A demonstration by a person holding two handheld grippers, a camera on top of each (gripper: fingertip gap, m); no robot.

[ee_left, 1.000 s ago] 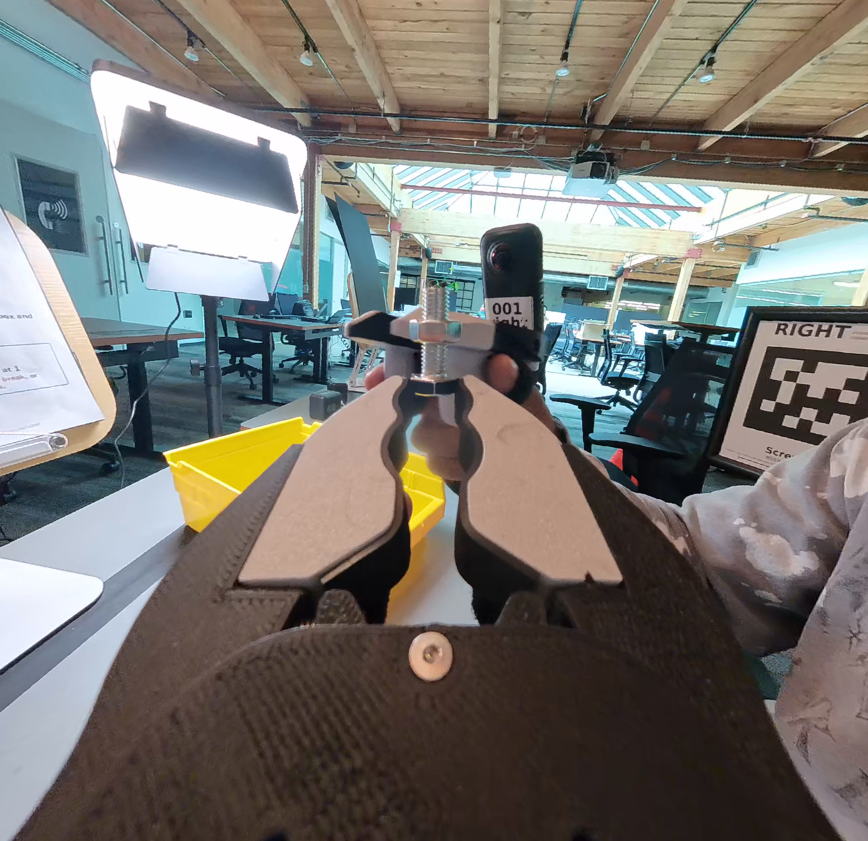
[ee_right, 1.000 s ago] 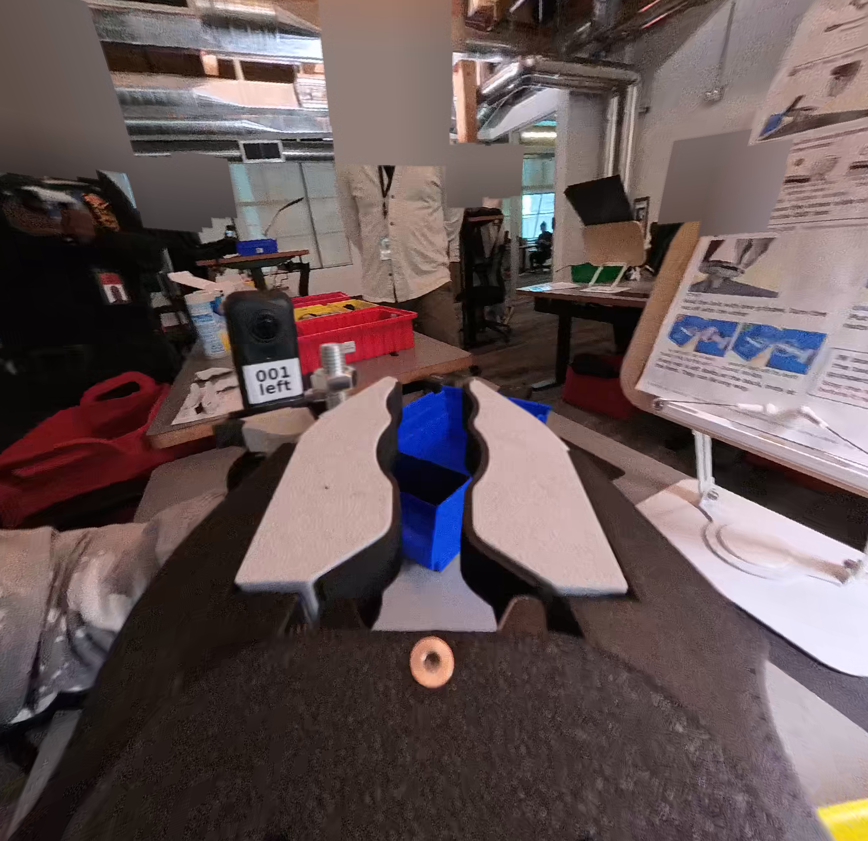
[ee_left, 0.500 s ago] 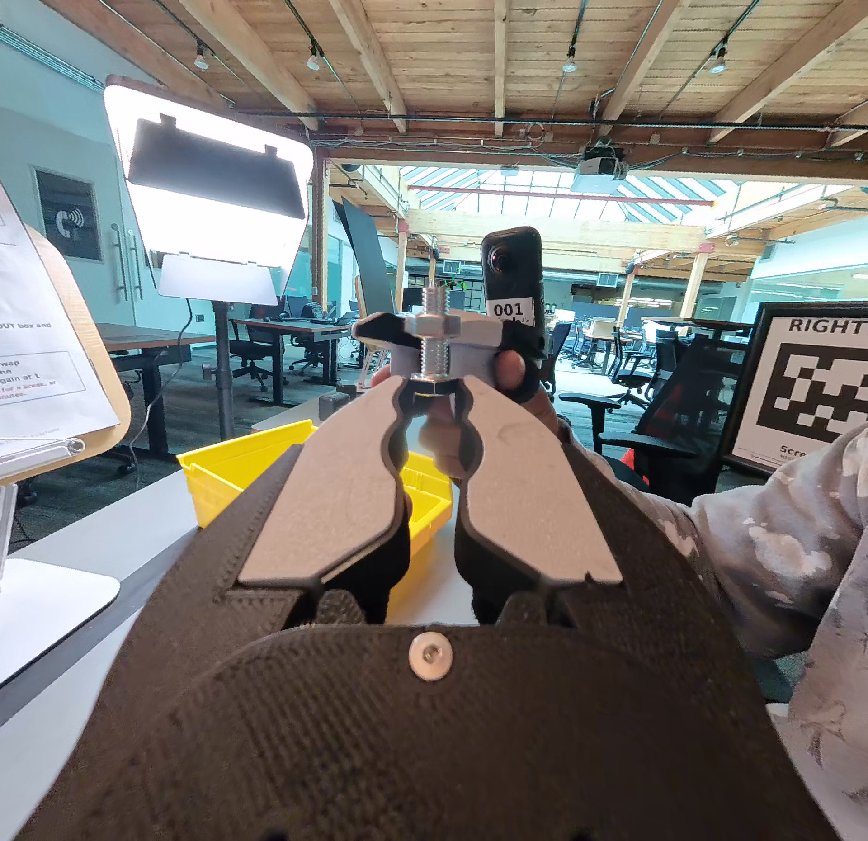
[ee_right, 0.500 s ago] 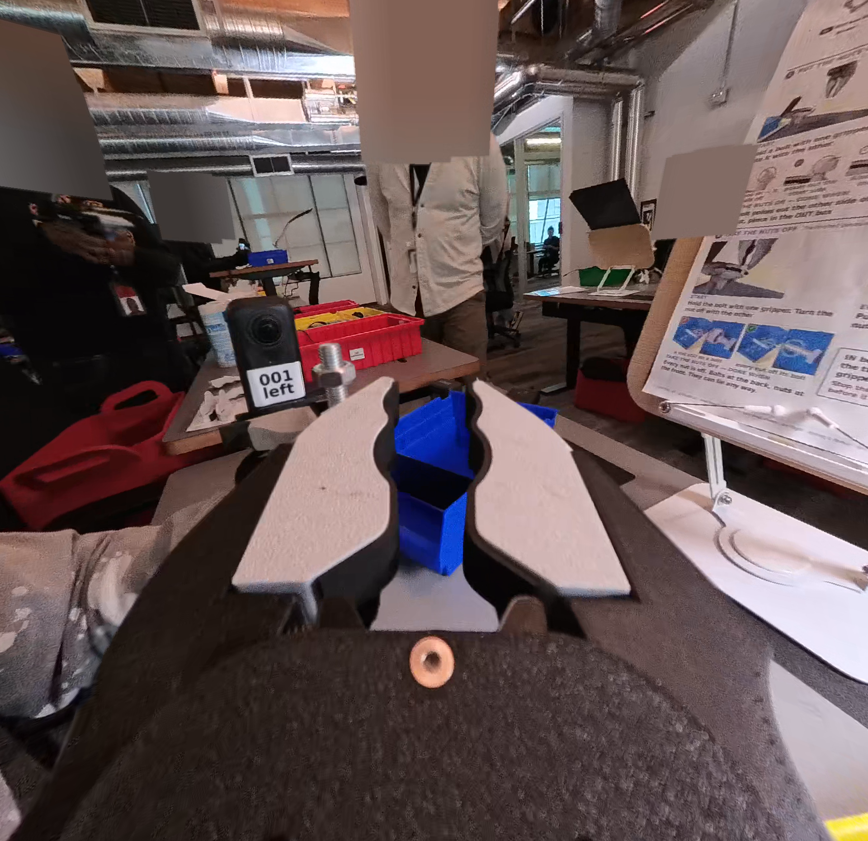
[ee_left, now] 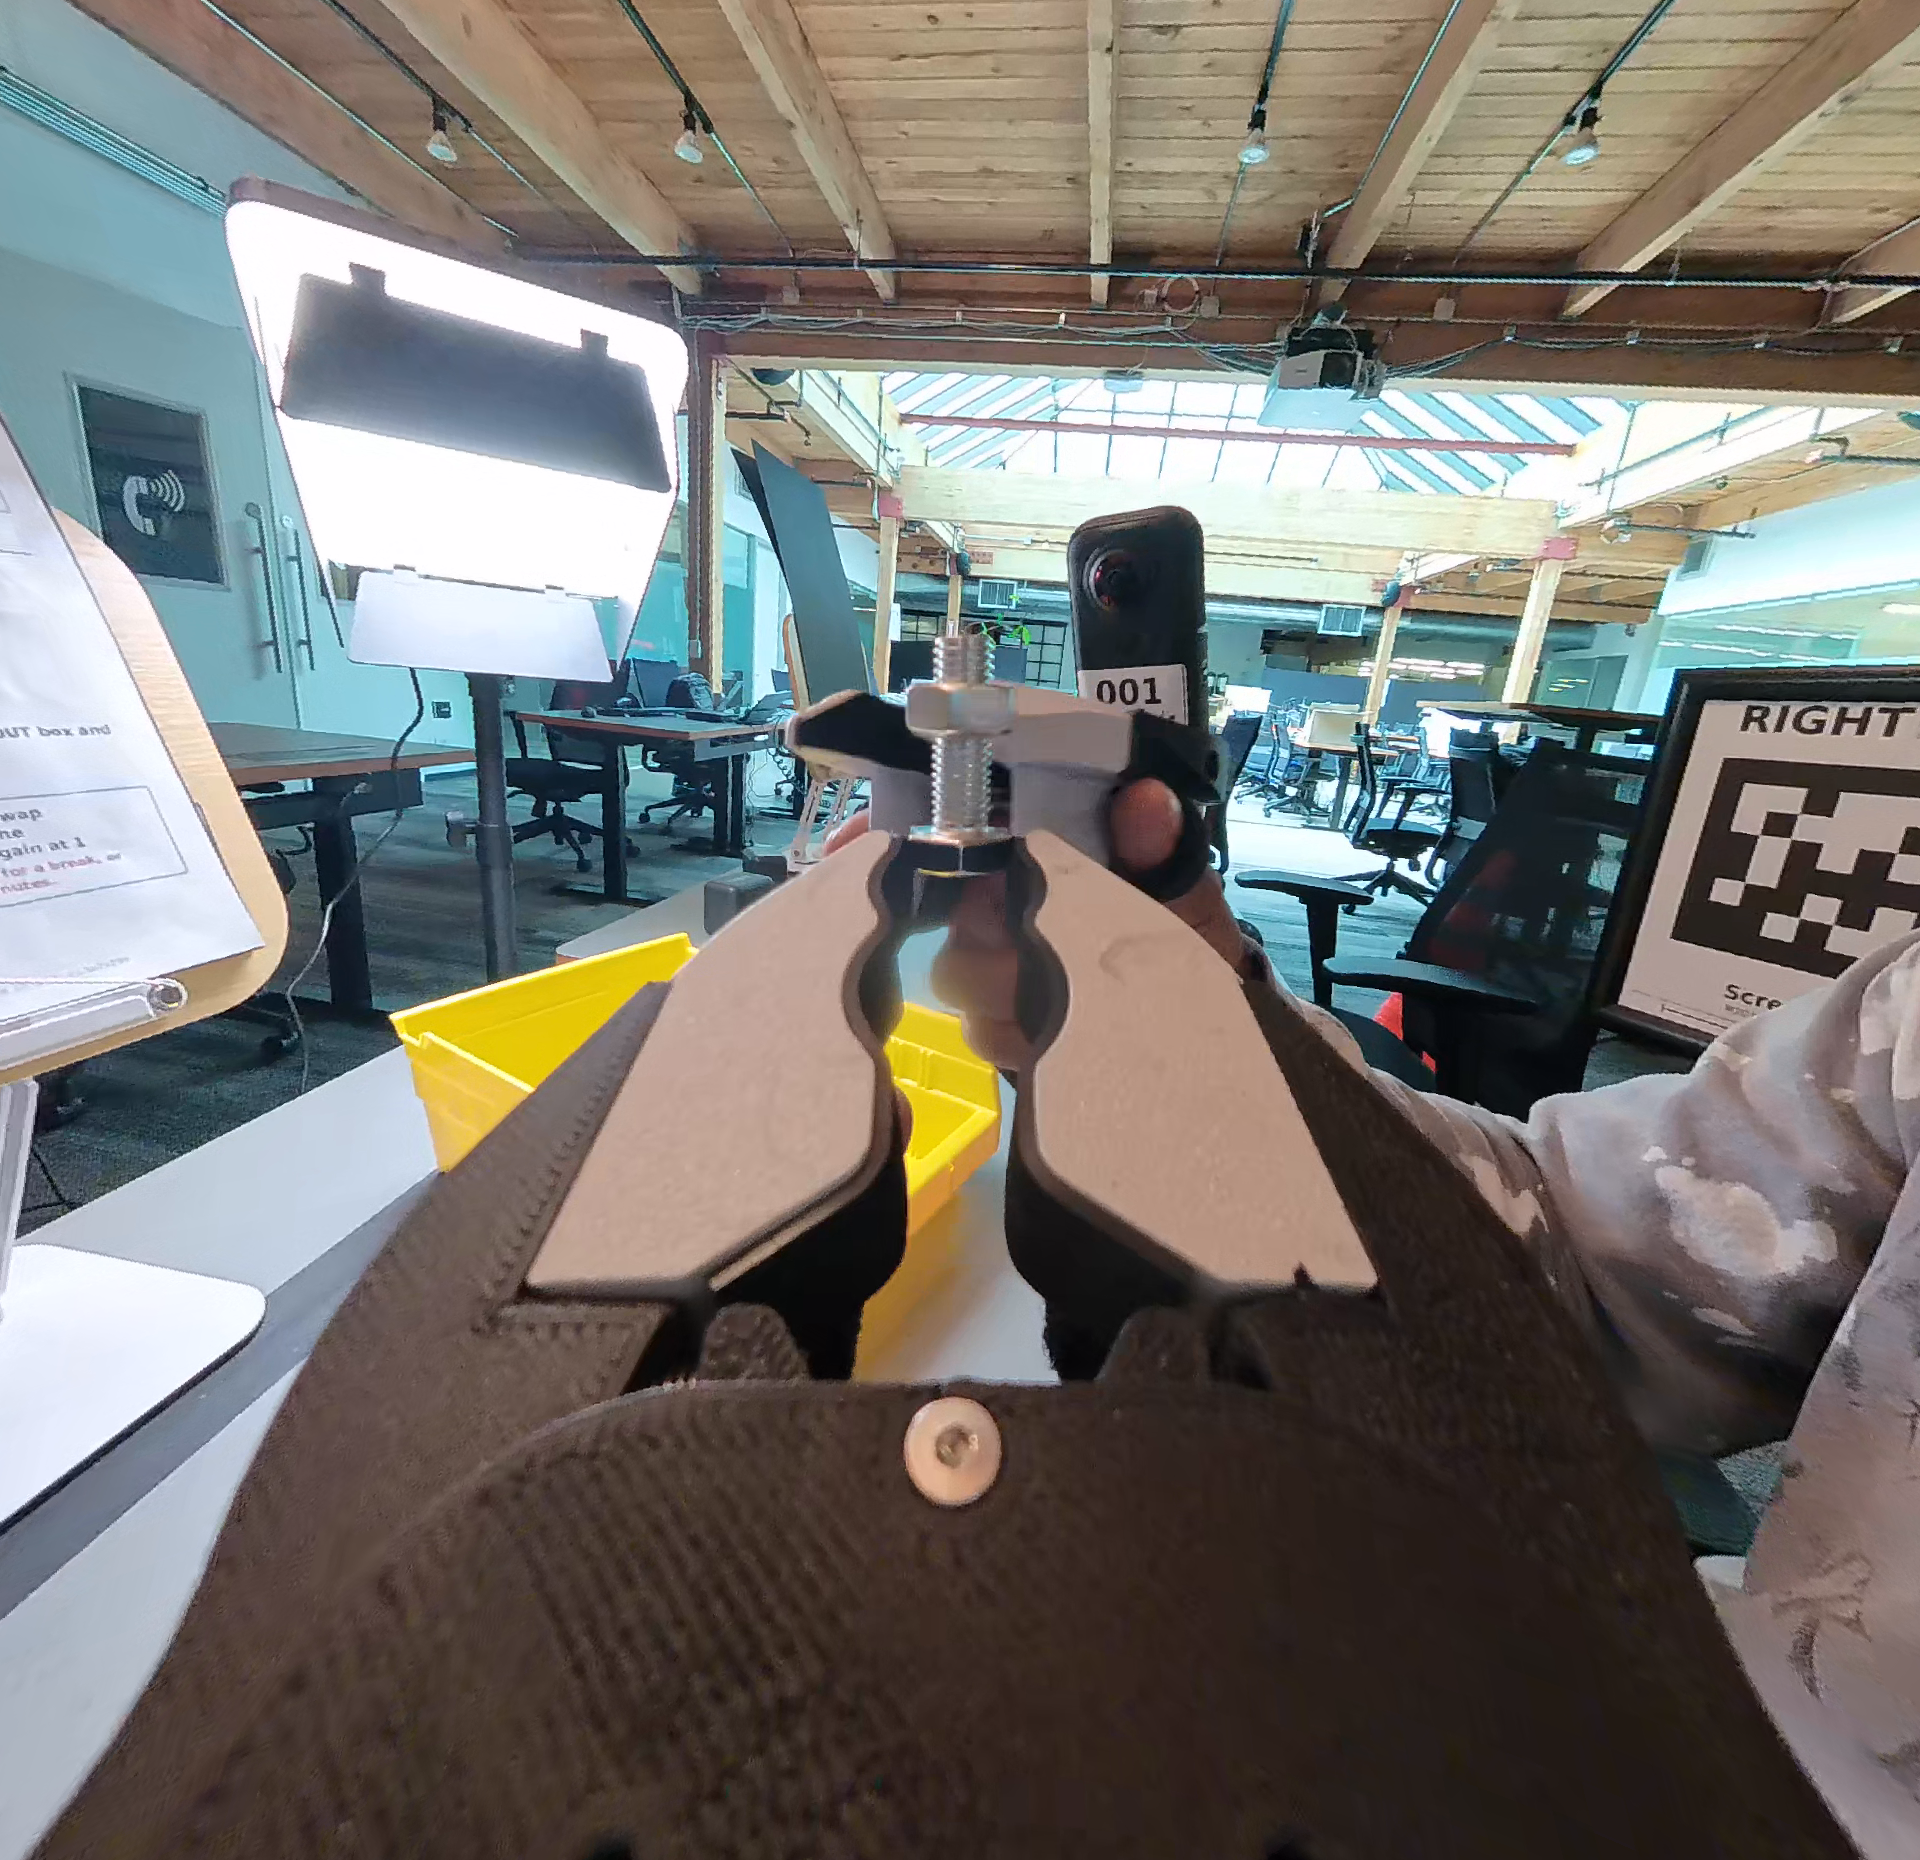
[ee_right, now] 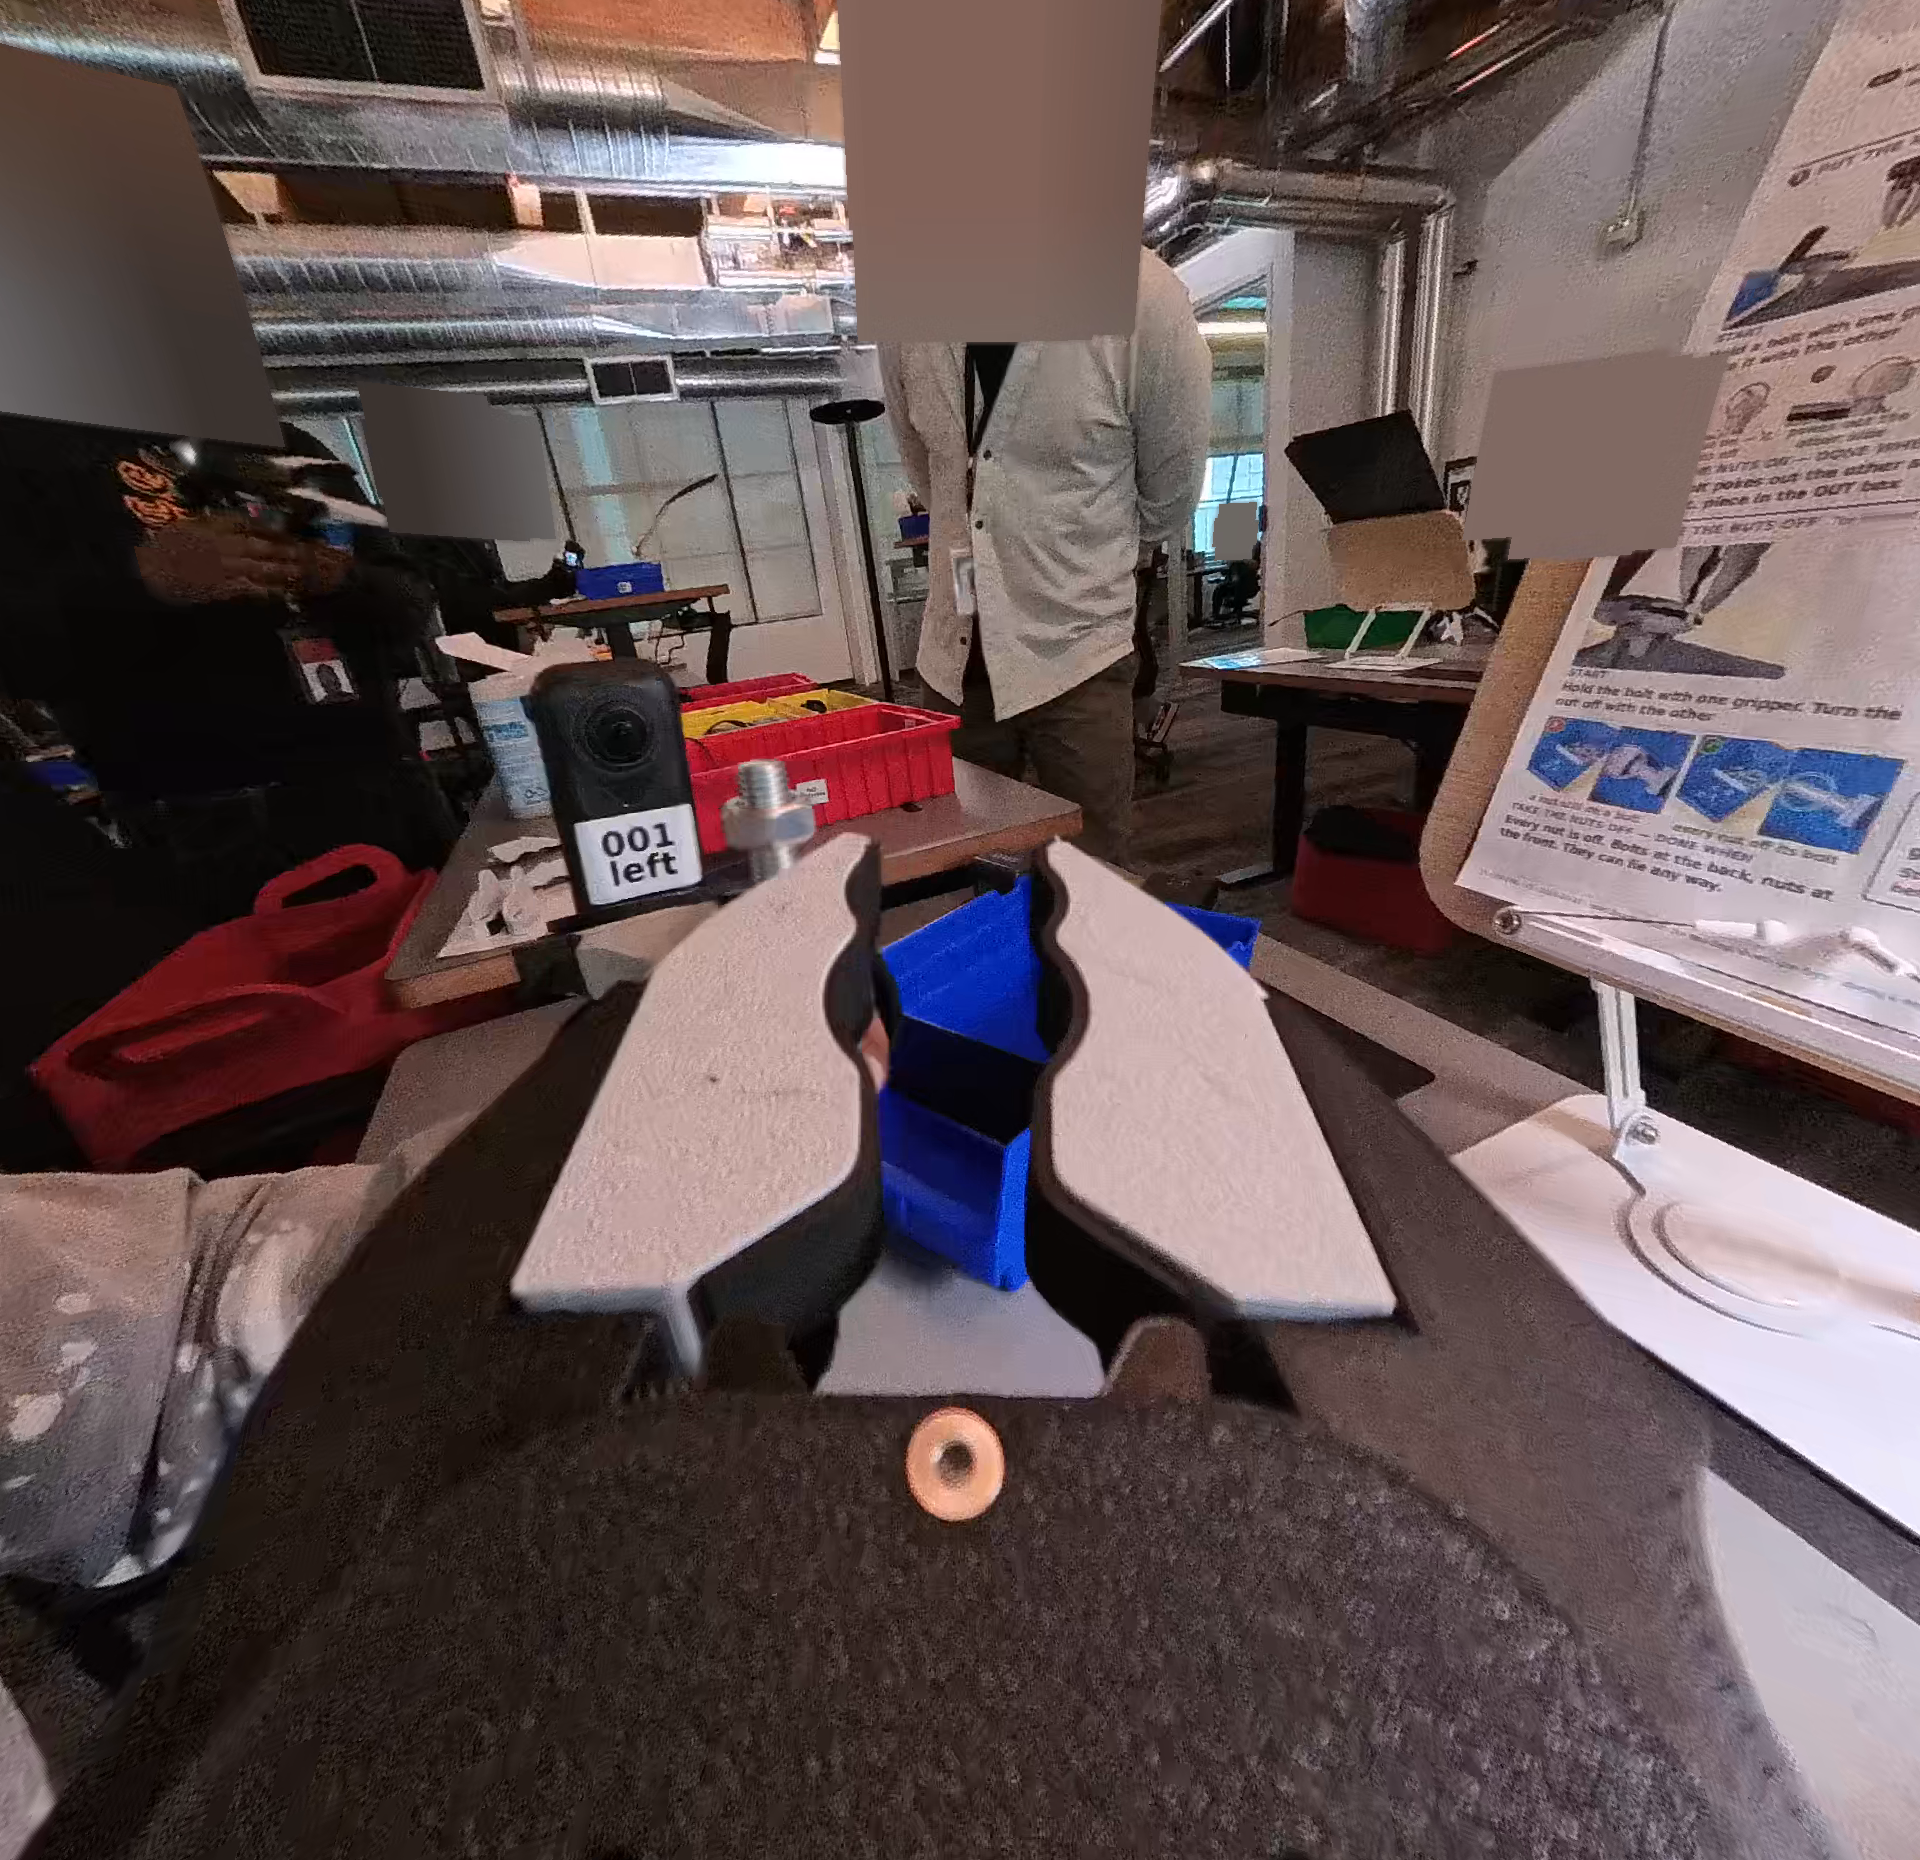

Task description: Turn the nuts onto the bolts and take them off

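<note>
My left gripper (ee_left: 954, 860) pinches the bolt (ee_left: 961, 761) head; right gripper (ee_left: 961, 730) fingers flank its nut (ee_left: 958, 711), grip unclear. Blue bin (ee_right: 961, 1083) at 12 o'clock shows only in right view; yellow bin (ee_left: 540, 1031) on grey table (ee_left: 260, 1208), left.

bolt (ee_left: 961, 771) head hidden between gripper tips, marker board (ee_left: 1813, 854) cut off right, yellow bin (ee_left: 540, 1031) perhaps half hidden

Left claw (ee_left: 951, 865) pinched, right claw (ee_right: 956, 875) parted — level
</note>
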